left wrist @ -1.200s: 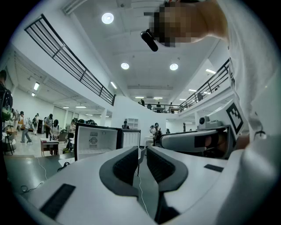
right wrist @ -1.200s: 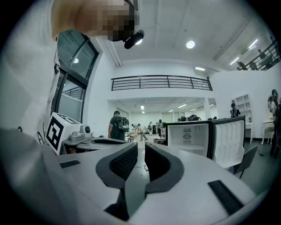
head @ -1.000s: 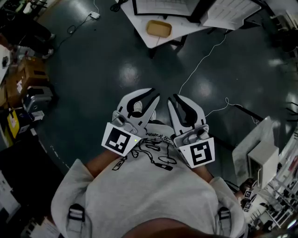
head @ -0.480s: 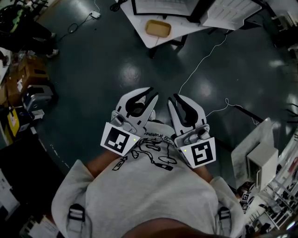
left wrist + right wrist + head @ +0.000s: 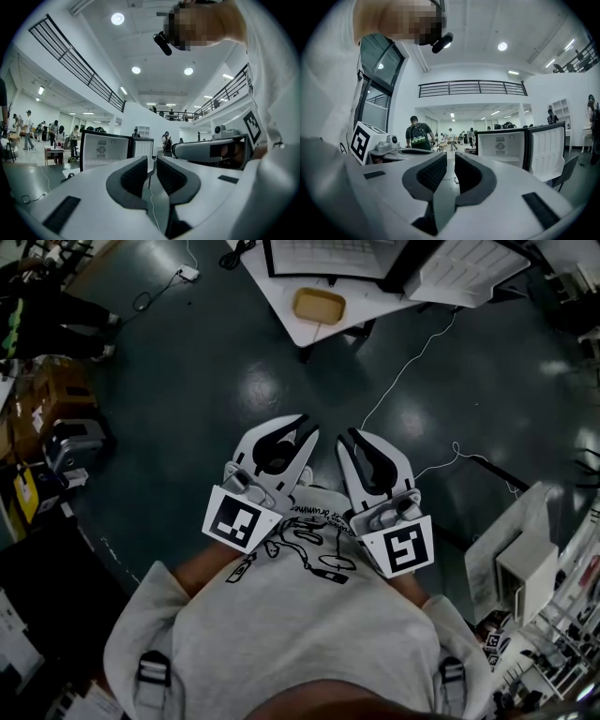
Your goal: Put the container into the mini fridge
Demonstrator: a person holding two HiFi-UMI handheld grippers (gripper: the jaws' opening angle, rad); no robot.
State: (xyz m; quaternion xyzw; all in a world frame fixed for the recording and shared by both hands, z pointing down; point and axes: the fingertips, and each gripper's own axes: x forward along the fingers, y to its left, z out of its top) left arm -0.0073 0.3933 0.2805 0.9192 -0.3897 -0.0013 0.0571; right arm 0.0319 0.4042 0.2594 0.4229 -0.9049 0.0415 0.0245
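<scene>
Two white plastic tongs are held side by side, level, just ahead of the person's grey sweatshirt (image 5: 300, 634), both pointing across the dark glossy floor (image 5: 187, 381) toward the white table (image 5: 300, 320). The left tongs (image 5: 152, 159) are closed down to a thin slit between their dark ribbed pads, and nothing sits in that slit (only floor and a thin white cable (image 5: 412, 362) show through it). The right tongs (image 5: 451, 154) are likewise drawn together, with the same slim sliver of a gap, and grip nothing. Neither pair touches anything, and the two are close together but apart. The shallow tan rectangular container (image 5: 319, 304) lies flat on the table, well away from both tongs, its open side up and its long axis running roughly left to right across the head view, tilted only slightly. It sits near the table's nearer edge, just in front of the black-framed mini fridge (image 5: 323, 254), whose door stands swung open to the right, showing its white inside in both gripper views.
</scene>
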